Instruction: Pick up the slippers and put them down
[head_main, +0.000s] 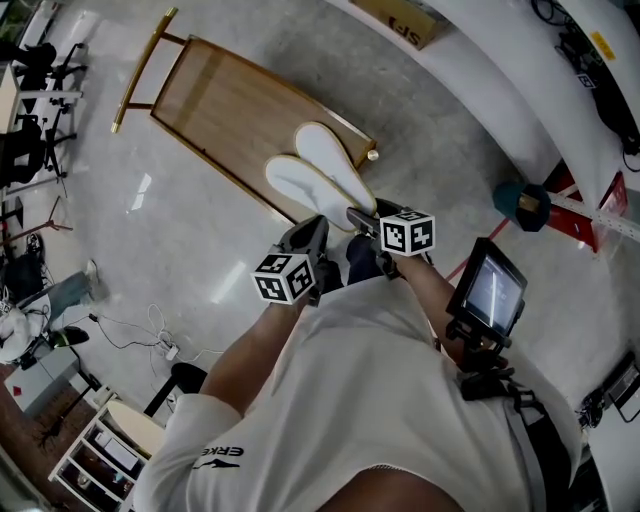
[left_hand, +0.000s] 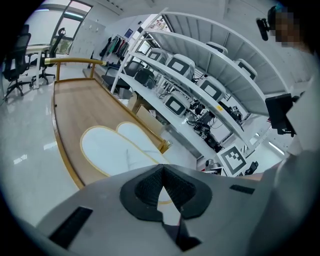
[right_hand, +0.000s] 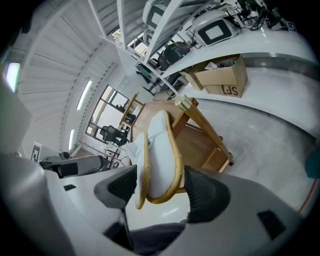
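Where pale floor (head_main: 200, 235) gleams, slippers (head_main: 318, 170) on wooden board (head_main: 225, 100), perhaps overhanging.

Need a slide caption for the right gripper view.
Open right tongs straddle the heels of two white yellow-edged slippers on a wooden platform.

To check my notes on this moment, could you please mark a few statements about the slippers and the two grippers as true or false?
1. Both slippers lie on the wooden platform. True.
2. The left gripper has its jaws wide apart. False: they are together, with nothing between them.
3. The right gripper has its jaws apart, with the slippers' ends between them. True.
4. The slippers are black. False: they are white with yellow edging.
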